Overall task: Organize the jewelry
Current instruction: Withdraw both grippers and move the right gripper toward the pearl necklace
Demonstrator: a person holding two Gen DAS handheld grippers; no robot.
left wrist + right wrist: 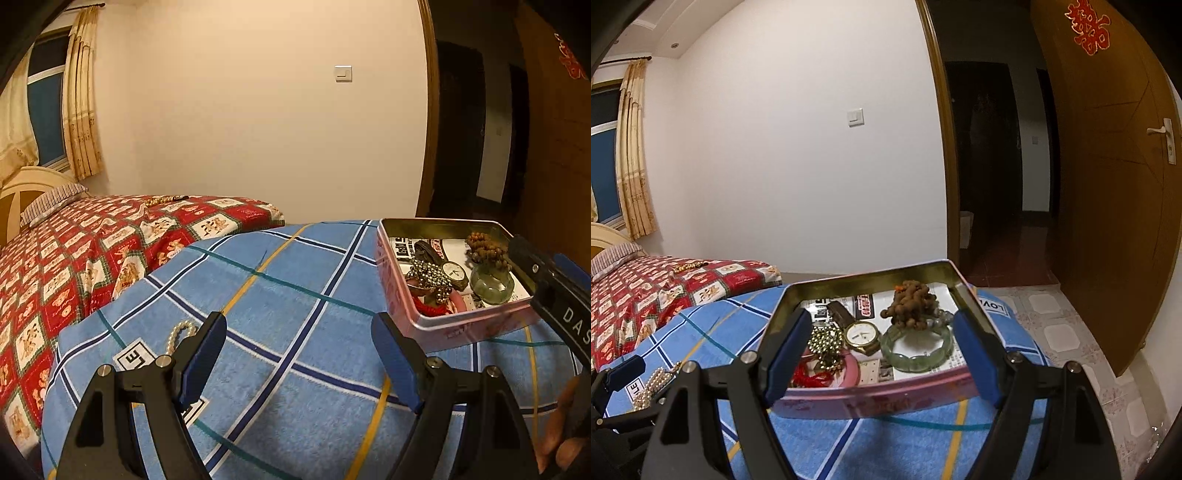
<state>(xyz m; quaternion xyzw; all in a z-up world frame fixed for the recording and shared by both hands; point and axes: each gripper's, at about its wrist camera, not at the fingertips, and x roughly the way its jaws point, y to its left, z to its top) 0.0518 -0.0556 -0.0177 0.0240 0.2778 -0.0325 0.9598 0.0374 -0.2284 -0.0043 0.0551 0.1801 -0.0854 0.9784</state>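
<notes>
While both grippers hover over the fuzzy blue plaid towel (pixel 295 280), jaws apart on each, nothing is held. Left gripper (pixel 299 356) sits near a pearl strand (pixel 180 334) lying on the towel. Right gripper (pixel 881 349) frames the pink rectangular metal tin (pixel 871 397), which holds a smooth green jade bangle (pixel 916 352), gold round watch (pixel 862 336), knobbly brown bead cluster (pixel 910 304), red cord. Beyond, red patterned bedspread (pixel 74 251).

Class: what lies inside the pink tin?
Inside the pink tin: a watch, green bangle, brown beads, gold bead chain, red cord, over printed paper. Paper hides the bottom.
</notes>
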